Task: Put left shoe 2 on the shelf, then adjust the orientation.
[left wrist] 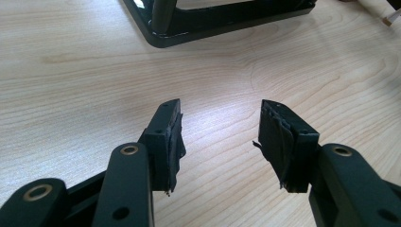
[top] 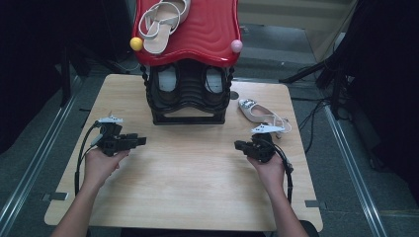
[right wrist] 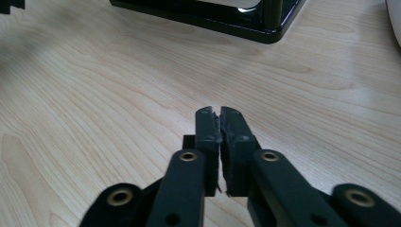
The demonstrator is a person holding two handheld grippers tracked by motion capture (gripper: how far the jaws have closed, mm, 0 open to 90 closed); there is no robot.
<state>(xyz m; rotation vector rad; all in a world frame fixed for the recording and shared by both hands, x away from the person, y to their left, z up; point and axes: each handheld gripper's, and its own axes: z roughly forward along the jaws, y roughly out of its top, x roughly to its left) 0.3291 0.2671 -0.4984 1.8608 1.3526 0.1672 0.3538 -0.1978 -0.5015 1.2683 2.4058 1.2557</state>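
My left claw hangs low at the left of the high view, jaws apart with only bare table between them; my right claw at the right has its pads pressed together on nothing. Just past my right claw, toward the right edge, lies a white sandal. At centre the black shoe rack stands between my claws and the far side, its red top carrying another sandal at the upper left.
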